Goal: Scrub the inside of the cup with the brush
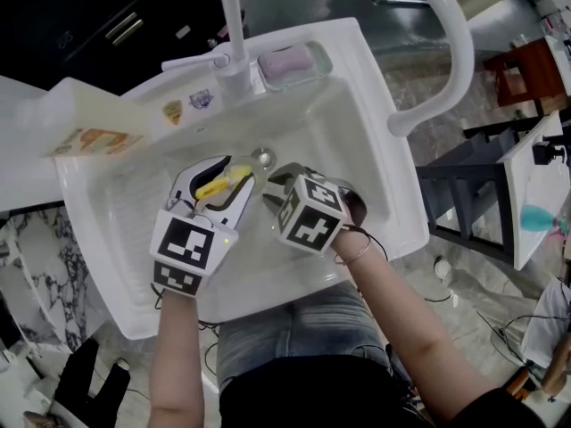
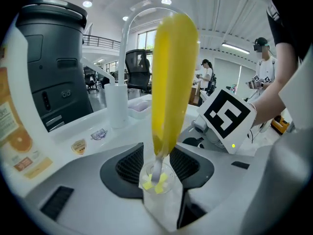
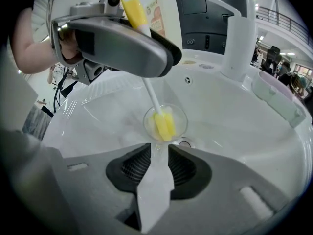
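A clear cup (image 3: 165,121) sits low in the white sink (image 1: 375,105), close to the drain (image 3: 184,143). A brush stands in it, its yellow head (image 3: 164,125) inside the cup. The brush's white shaft (image 3: 152,98) rises to a yellow handle (image 2: 172,72). The handle passes between the jaws of my left gripper (image 2: 157,150), which stand open and apart from it. From above, the left gripper view shows the cup (image 2: 156,180) with the yellow head in it. My right gripper (image 3: 159,148) is open, and the cup's base lies just beyond its tips. In the head view, both grippers (image 1: 223,181) (image 1: 270,193) meet over the basin.
A white faucet (image 1: 227,34) rises at the sink's back edge, with a soap dish holding pink soap (image 1: 287,62) beside it. A carton with orange print (image 1: 89,123) leans on the sink's left rim. A white curved pipe (image 1: 451,43) arches at the right.
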Available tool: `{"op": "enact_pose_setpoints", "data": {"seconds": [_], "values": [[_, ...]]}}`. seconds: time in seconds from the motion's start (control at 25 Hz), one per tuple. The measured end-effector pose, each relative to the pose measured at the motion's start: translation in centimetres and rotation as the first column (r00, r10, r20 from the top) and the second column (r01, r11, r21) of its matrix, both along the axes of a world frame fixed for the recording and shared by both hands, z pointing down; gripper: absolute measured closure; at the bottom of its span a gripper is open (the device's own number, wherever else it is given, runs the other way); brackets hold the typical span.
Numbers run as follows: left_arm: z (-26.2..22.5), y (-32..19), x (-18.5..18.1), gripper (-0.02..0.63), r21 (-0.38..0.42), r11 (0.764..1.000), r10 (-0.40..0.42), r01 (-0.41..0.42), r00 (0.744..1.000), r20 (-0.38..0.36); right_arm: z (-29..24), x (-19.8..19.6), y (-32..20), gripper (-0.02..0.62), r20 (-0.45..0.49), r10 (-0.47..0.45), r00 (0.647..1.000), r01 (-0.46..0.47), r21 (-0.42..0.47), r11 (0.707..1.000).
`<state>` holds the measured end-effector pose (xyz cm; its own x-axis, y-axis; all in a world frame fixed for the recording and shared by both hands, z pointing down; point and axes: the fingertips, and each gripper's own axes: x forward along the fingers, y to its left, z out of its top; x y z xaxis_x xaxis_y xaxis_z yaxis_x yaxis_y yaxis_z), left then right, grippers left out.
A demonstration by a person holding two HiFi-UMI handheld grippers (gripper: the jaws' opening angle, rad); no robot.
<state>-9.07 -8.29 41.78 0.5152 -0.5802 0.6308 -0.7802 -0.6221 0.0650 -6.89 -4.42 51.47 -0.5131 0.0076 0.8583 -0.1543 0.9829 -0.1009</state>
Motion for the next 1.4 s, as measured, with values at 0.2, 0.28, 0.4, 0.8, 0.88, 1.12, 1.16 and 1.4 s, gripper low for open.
{"op": "enact_pose_setpoints", "data": {"seconds": [0.2,0.28,0.4,0.8,0.88,1.12,1.16,1.4], "values": [[-0.6,0.9,-1.5,0.424,-0.008,0.999,-0.053,0.053,0.999,-0.008,-1.6,-0.1,-0.2,0.485,0.026,0.025,0.999,-0.025,0.024,0.999],[-1.0,1.2,-2.0,0.424,-0.016,0.996,-0.086,0.086,0.996,-0.015,-2.3,-0.2,-0.3,0.485,0.042,0.036,0.998,-0.038,0.031,0.999],[-1.5,2.0,-2.6,0.423,-0.028,0.992,-0.124,0.123,0.992,-0.038,-4.0,-0.2,-0.6,0.485,0.072,0.058,0.996,-0.062,0.054,0.997],[-3.7,4.3,-4.3,0.425,-0.034,0.978,-0.209,0.206,0.974,-0.087,-10.6,-1.0,-0.1,0.486,0.268,0.15,0.952,-0.165,0.033,0.986],[-4.6,4.4,-4.6,0.425,-0.023,0.974,-0.226,0.225,0.968,-0.11,-12.6,-1.2,-0.2,0.487,0.327,0.176,0.928,-0.191,0.015,0.982],[-6.7,5.3,-4.8,0.453,0.015,0.965,-0.258,0.263,0.957,-0.131,-16.1,-1.0,-0.3,0.545,0.407,0.176,0.896,-0.21,0.041,0.977],[-7.0,5.4,-4.7,0.457,0.019,0.964,-0.259,0.264,0.956,-0.137,-16.4,-0.9,-0.1,0.553,0.414,0.177,0.893,-0.21,0.036,0.977],[-7.8,6.6,-4.0,0.488,0.035,0.966,-0.248,0.257,0.956,-0.159,-18.0,0.0,1.0,0.595,0.432,0.166,0.886,-0.2,0.032,0.979]]}}
